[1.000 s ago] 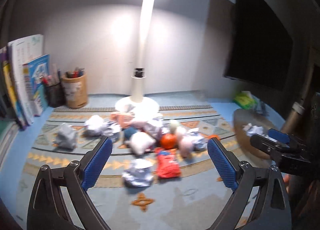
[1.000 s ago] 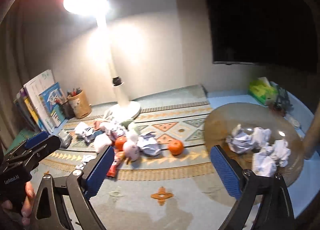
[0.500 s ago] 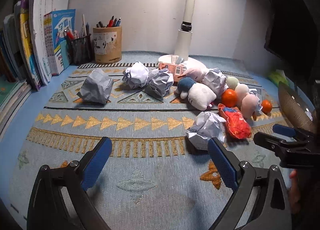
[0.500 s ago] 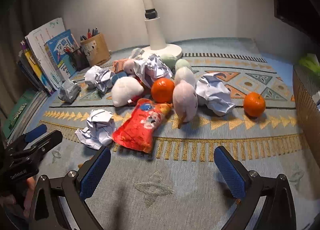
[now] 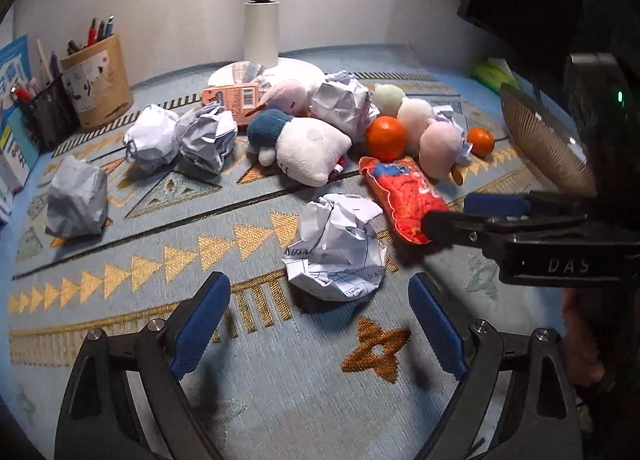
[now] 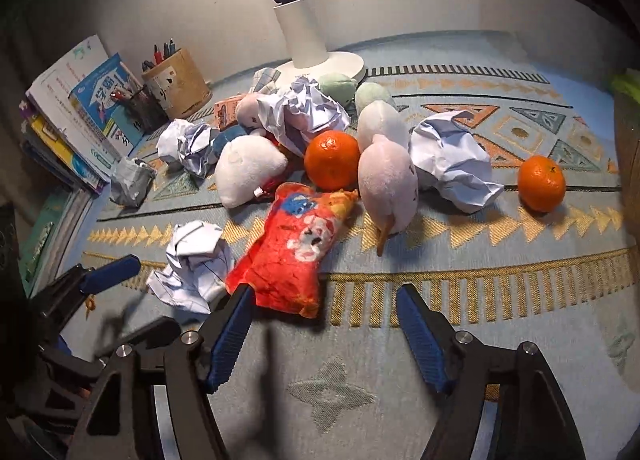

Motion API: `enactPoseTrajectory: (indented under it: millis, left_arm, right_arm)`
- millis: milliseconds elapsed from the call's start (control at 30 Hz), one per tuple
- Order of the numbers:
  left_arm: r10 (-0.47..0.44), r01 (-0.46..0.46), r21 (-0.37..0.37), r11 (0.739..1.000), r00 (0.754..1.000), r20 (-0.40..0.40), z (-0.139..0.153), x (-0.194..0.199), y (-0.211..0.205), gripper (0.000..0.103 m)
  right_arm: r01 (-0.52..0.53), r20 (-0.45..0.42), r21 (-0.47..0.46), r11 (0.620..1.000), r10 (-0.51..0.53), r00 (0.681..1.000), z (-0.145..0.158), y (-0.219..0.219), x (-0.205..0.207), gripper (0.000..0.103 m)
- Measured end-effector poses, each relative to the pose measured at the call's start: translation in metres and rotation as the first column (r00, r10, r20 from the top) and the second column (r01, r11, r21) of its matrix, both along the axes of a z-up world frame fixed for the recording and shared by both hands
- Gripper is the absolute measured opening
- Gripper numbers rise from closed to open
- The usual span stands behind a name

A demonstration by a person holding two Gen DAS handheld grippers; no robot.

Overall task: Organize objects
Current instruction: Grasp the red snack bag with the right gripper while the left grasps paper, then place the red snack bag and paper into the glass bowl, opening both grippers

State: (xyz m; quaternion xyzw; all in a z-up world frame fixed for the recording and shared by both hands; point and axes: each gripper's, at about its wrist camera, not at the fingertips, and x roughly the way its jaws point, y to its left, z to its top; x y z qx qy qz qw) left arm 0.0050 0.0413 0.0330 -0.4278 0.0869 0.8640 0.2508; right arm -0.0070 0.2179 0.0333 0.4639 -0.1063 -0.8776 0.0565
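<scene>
**Both grippers low over the clutter by the lamp**

The white lamp base (image 5: 262, 56) stands at the back of the patterned bench mat (image 5: 280, 388), and the clutter spreads out in front of it. Nearest the base lie a pink carton (image 5: 234, 98), a pink plush (image 5: 288, 94) and a crumpled paper wad (image 5: 344, 102). In front of these sit a white plush with a blue cap (image 5: 308, 148), an orange (image 5: 386, 138) and a pale pink plush (image 6: 388, 184). A second orange (image 6: 541, 183) rests apart, off to the right of the base. Left of the base stand a brown pen holder (image 5: 98, 82) and a row of books (image 6: 76, 128), with three more paper balls between them and the pile.

Furthest forward from the lamp lie a red snack packet (image 6: 292, 252) and, just beside it on the left, a crumpled printed sheet (image 5: 336, 248).

The left gripper (image 5: 316, 324) is spread, its jaws having just been closing a little; the printed sheet lies just ahead of the blue pads, untouched. The right gripper (image 6: 324, 336) is also spread with nothing pinched, its jaws having just been closing; the near end of the snack packet lies by its left pad (image 6: 230, 338), though contact cannot be told.
</scene>
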Motion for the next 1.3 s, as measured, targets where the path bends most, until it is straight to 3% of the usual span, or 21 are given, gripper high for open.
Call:
enactPoseTrajectory:
  millis: [67,200,300,400,433,467,633,733,833,967,1067,1100,1133,1267,1300]
  left_arm:
    - [-0.036,0.035,-0.026,0.999,0.999,-0.014,-0.001,-0.001,0.010,0.088]
    - [-0.043,0.044,-0.051,0.998,0.999,0.010,-0.009,-0.011,0.023,0.060]
    - [-0.044,0.044,-0.042,0.998,0.999,-0.012,-0.010,-0.008,0.025,0.059]
    - [-0.035,0.034,-0.032,0.999,0.999,-0.030,-0.008,-0.004,0.022,0.057]
    - [-0.027,0.026,-0.028,0.999,0.999,-0.043,-0.006,-0.002,0.020,0.057]
    - [-0.021,0.020,-0.018,1.000,0.998,-0.051,-0.004,0.000,0.018,0.057]
    - [0.030,-0.027,0.041,0.999,0.997,-0.068,0.005,0.016,0.001,0.057]
    - [0.059,-0.053,0.080,0.995,0.995,-0.080,0.010,0.024,-0.008,0.057]
    - [0.082,-0.068,0.145,0.987,0.992,-0.091,0.009,0.026,-0.015,0.057]
    - [0.101,-0.075,0.170,0.983,0.984,-0.146,0.013,0.031,-0.020,0.057]
    - [0.133,-0.108,0.178,0.978,0.982,-0.131,0.012,0.029,-0.026,0.057]
    - [0.146,-0.120,0.183,0.976,0.980,-0.134,0.012,0.030,-0.028,0.057]
    - [0.152,-0.124,0.192,0.974,0.979,-0.138,0.013,0.030,-0.030,0.057]
    - [0.150,-0.122,0.198,0.973,0.979,-0.137,0.013,0.030,-0.032,0.057]
    - [0.153,-0.125,0.196,0.973,0.979,-0.132,0.012,0.030,-0.032,0.057]
  right_arm:
    - [0.004,0.004,0.039,0.999,-0.004,1.000,0.002,-0.008,-0.009,0.072]
    - [0.024,0.035,0.040,0.999,-0.025,0.999,-0.006,-0.014,-0.025,0.072]
    - [0.015,0.022,0.089,0.996,-0.017,1.000,-0.008,-0.021,-0.026,0.071]
    - [-0.013,0.000,0.122,0.992,0.013,1.000,-0.008,-0.028,-0.023,0.054]
    - [-0.033,-0.003,0.104,0.994,0.034,0.999,-0.008,-0.029,-0.022,0.041]
    - [-0.046,-0.008,0.099,0.994,0.047,0.999,-0.007,-0.031,-0.020,0.036]
    - [-0.100,-0.033,0.123,0.987,0.104,0.994,0.000,-0.034,-0.002,0.026]
    - [-0.148,-0.048,0.083,0.986,0.152,0.987,0.005,-0.022,0.026,0.026]
    - [-0.234,-0.003,0.073,0.970,0.235,0.972,-0.002,-0.012,0.052,0.026]
    - [-0.278,-0.005,0.106,0.955,0.280,0.960,-0.004,-0.001,0.073,0.027]
    - [-0.226,0.007,0.119,0.967,0.227,0.974,-0.003,0.007,0.075,0.044]
    - [-0.199,0.013,0.141,0.970,0.199,0.980,-0.003,0.008,0.075,0.059]
    - [-0.172,0.011,0.159,0.972,0.173,0.985,-0.002,0.006,0.076,0.067]
    - [-0.141,0.025,0.138,0.980,0.139,0.990,-0.008,-0.006,0.081,0.068]
    - [-0.126,0.019,0.168,0.978,0.125,0.992,-0.010,-0.012,0.082,0.068]
